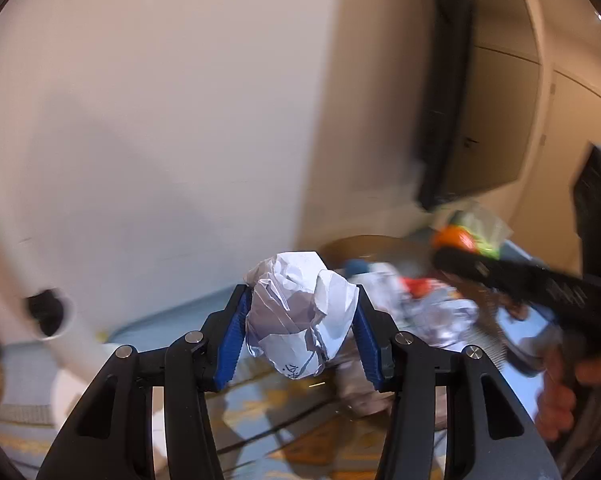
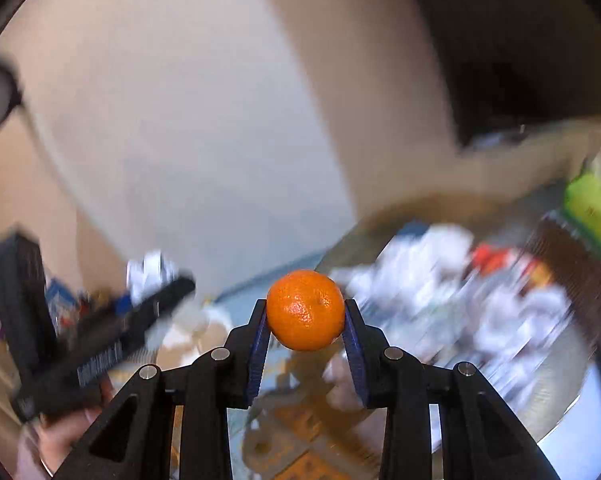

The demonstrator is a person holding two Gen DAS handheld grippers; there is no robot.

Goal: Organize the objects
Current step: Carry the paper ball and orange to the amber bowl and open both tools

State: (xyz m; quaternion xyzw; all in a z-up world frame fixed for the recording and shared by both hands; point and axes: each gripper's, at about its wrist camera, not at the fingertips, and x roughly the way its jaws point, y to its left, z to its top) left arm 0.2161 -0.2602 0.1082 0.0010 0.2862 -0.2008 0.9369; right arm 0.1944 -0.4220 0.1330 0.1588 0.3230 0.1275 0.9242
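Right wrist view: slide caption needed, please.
Right gripper fingers clamp an orange tangerine above a blurred cluttered tray.

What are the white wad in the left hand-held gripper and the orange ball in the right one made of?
White wad: looks like crumpled paper, matte, with sharp creases and some dark printed marks. Orange ball: seems a real mandarin or similar citrus, with a slightly glossy, dimpled peel; a plastic imitation can't be ruled out.

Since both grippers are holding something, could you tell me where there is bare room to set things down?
The pale blue strip along the wall, left of the paper ball in the left gripper, looks bare. The round tray, right of the orange in the right gripper, is crowded with crumpled paper and packets, though blur hides detail.
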